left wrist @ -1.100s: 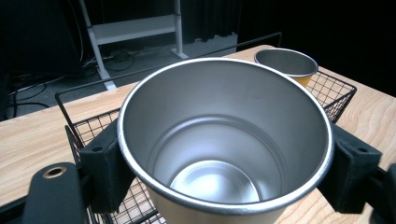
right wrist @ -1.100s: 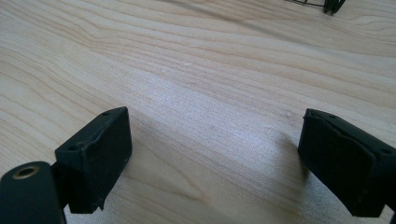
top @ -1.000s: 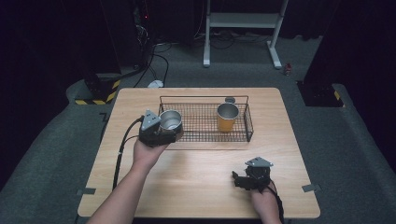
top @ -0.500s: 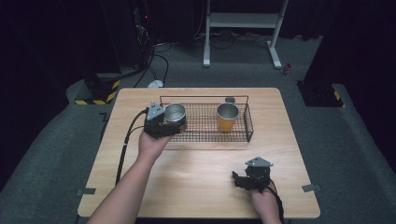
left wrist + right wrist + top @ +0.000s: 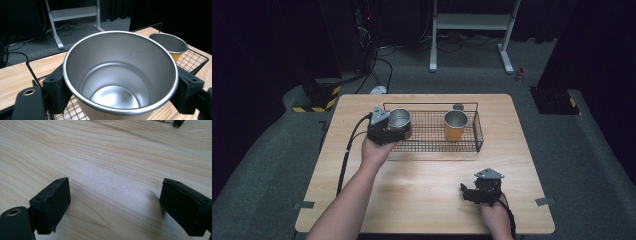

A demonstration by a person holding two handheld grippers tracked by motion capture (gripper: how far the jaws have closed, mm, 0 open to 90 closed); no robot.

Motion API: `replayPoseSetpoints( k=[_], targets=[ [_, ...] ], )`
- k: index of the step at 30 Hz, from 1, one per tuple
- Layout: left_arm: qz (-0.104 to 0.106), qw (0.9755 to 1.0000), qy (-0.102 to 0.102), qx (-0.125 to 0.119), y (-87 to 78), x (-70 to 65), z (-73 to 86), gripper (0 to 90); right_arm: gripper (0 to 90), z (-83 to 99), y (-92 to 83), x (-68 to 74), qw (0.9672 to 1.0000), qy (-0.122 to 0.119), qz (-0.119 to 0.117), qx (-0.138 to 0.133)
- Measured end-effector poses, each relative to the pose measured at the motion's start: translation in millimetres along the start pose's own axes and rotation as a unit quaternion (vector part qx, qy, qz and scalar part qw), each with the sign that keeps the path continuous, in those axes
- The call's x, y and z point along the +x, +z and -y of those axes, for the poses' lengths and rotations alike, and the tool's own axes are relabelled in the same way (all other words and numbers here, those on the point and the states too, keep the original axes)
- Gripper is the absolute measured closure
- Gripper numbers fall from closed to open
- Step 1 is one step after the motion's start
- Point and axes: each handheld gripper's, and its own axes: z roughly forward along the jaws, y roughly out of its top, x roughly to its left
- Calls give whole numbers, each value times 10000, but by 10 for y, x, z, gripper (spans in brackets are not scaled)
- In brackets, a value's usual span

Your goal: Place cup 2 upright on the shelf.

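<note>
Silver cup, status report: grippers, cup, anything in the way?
Left gripper shut on silver cup, at wire basket's left end. Right gripper open, low over table. Yellow cup stands in basket, apart from it.

Left tool (image 5: 398, 131) clamped, right tool (image 5: 113, 205) agape

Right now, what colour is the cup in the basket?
The cup is yellow-orange outside, silver inside; high view shows it best.

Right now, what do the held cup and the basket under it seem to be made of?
Cup: probably metal, with a brushed silver inside that reflects light and a thin rolled rim; the outside looks tan. Basket: thin black wire grid, likely coated steel.
</note>
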Motion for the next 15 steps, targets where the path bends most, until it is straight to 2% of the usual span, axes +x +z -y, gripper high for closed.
replayPoseSetpoints(
  k=[15],
  targets=[
    [-43, 9999, -103, 81, 159, 25, 25, 187, 99, 0, 0, 0, 10000, 1, -1, 0]
  ],
)
